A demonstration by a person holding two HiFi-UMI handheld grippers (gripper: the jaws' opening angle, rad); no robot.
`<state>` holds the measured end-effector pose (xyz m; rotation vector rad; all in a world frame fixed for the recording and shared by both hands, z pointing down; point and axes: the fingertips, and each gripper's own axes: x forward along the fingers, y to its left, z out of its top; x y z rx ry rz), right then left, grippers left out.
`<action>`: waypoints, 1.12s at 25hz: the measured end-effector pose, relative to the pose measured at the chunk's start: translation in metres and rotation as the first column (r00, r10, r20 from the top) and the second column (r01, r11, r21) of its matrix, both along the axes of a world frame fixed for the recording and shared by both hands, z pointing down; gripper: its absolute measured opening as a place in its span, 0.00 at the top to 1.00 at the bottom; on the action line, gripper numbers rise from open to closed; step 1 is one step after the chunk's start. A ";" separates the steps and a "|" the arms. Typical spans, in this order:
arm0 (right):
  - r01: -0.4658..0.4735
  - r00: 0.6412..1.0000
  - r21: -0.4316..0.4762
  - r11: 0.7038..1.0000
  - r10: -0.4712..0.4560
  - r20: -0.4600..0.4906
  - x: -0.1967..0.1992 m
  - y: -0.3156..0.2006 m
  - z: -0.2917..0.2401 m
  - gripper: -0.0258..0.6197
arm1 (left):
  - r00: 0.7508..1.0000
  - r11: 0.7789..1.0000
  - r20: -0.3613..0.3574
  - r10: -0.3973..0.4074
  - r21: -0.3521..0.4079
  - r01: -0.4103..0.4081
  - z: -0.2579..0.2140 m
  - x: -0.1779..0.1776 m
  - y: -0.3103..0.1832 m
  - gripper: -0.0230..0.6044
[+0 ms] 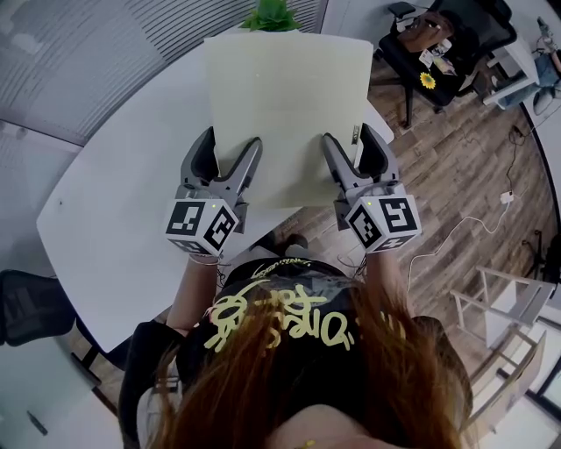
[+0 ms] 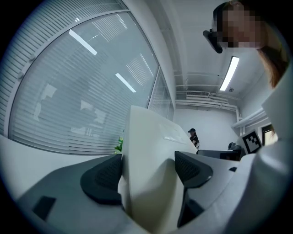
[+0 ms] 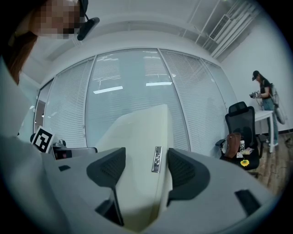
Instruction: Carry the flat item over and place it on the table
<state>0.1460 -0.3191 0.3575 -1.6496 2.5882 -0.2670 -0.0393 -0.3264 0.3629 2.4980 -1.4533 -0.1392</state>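
Note:
A flat cream board (image 1: 289, 105) is held roughly level over the white table (image 1: 123, 184), its near edge towards me. My left gripper (image 1: 230, 145) grips that near edge on the left, and my right gripper (image 1: 349, 140) grips it on the right. In the left gripper view the board (image 2: 146, 151) fills the gap between the dark pads (image 2: 107, 178) of the left gripper (image 2: 151, 171). In the right gripper view the board (image 3: 137, 137), with a small metal tag (image 3: 157, 159) on its edge, is clamped in the right gripper (image 3: 144, 167).
A green plant (image 1: 272, 16) stands at the table's far edge behind the board. To the right lie wooden floor (image 1: 456, 167), a black chair with a bag (image 1: 438, 44) and a white rack (image 1: 508, 307). Another black chair (image 1: 26, 307) is at the left. A person (image 3: 263, 91) stands in the background.

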 end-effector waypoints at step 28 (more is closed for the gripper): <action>0.016 0.999 -0.140 0.990 -0.009 0.053 -0.020 -0.018 0.052 0.52 | 0.999 0.994 0.045 -0.014 -0.106 0.019 0.043 -0.022 -0.012 0.39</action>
